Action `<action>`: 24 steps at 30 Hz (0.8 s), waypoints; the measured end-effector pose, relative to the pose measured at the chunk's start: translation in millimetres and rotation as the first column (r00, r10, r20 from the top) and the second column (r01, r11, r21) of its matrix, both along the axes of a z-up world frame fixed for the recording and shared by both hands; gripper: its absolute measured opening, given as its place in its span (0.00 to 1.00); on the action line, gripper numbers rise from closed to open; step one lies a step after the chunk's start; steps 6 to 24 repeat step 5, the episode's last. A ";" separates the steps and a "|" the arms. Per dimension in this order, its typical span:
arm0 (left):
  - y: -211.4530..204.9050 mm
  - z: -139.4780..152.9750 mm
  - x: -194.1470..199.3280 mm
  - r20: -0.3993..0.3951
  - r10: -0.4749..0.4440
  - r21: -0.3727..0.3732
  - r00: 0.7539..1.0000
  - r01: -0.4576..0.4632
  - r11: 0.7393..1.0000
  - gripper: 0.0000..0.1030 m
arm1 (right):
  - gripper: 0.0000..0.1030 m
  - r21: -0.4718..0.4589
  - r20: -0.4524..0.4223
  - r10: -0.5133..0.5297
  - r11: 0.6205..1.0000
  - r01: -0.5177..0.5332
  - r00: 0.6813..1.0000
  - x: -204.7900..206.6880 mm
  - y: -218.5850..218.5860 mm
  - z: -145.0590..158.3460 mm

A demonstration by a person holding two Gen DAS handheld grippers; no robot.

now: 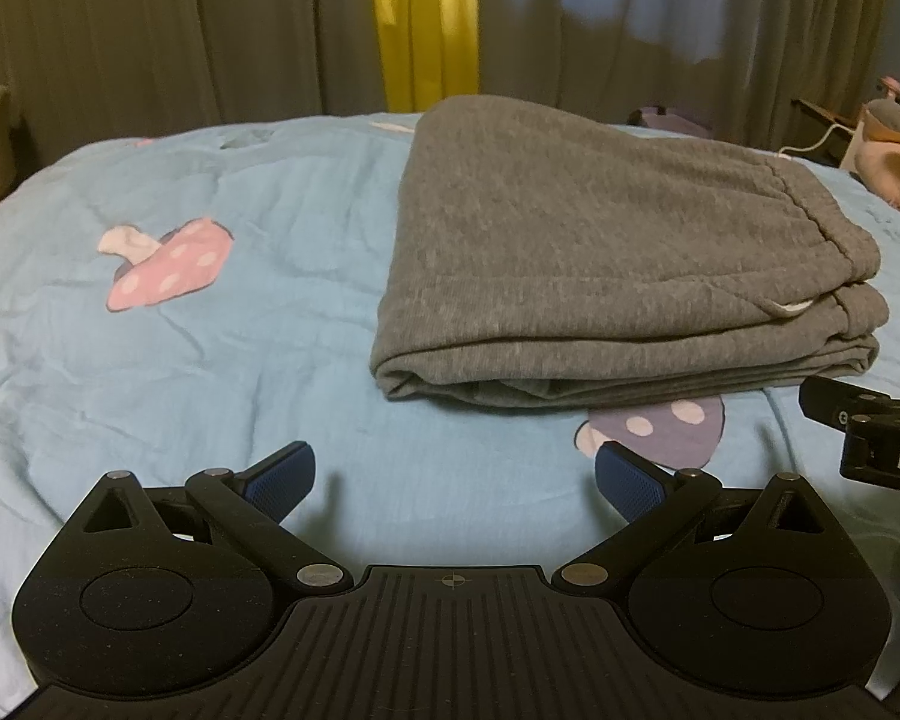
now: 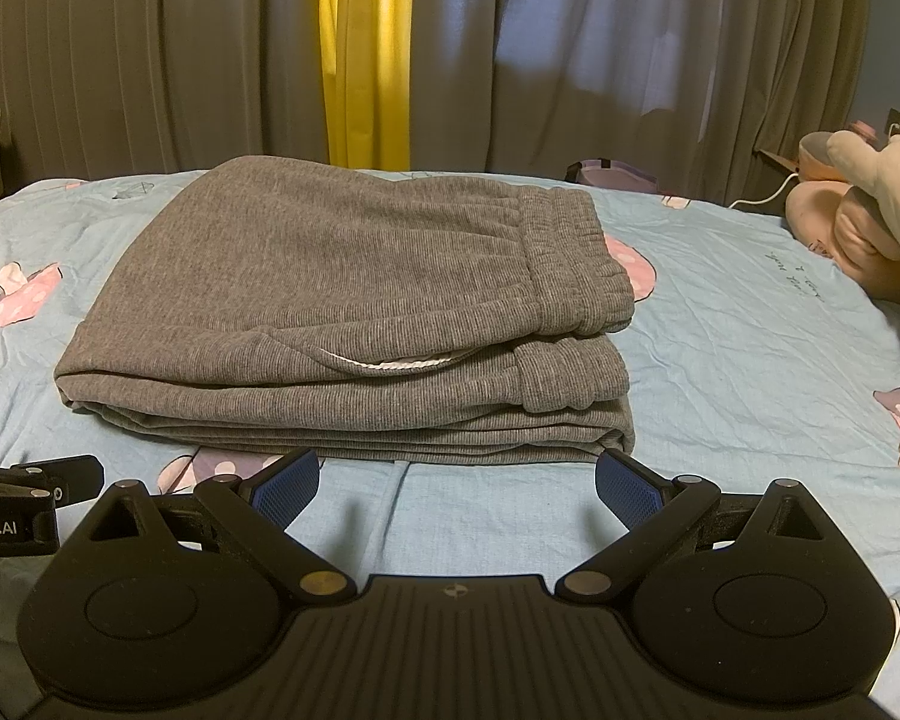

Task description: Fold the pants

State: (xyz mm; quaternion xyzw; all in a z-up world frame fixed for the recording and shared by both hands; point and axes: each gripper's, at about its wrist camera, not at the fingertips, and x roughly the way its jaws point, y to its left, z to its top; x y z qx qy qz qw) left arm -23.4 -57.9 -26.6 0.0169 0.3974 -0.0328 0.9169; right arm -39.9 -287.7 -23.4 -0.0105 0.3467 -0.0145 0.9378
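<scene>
Pants (image 2: 354,312) lie folded in a compact stack on the bed (image 2: 750,348), at my twelve o'clock. Left hand-held gripper (image 1: 455,480) and right hand-held gripper (image 2: 457,483) gape wide, empty. I judge folding finished.

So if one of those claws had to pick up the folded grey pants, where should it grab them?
Probably the near edge of the grey pants, coming in low and level from the front. There the layers end in one thick stack on the bedsheet, so the open right gripper could pinch them all together. The elastic waistband on top would likely peel off only one layer.
</scene>
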 end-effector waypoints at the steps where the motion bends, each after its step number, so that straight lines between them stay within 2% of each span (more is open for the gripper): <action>1: 0.2 0.1 -0.2 0.001 -0.002 -0.001 1.000 0.002 1.000 1.00 | 0.96 0.000 0.000 0.000 1.000 0.000 1.000 0.1 0.0 0.1; 24: -0.3 0.3 -1.2 0.004 -0.011 -0.005 1.000 0.011 1.000 1.00 | 0.96 0.001 0.000 0.000 1.000 0.000 1.000 0.1 -0.2 0.1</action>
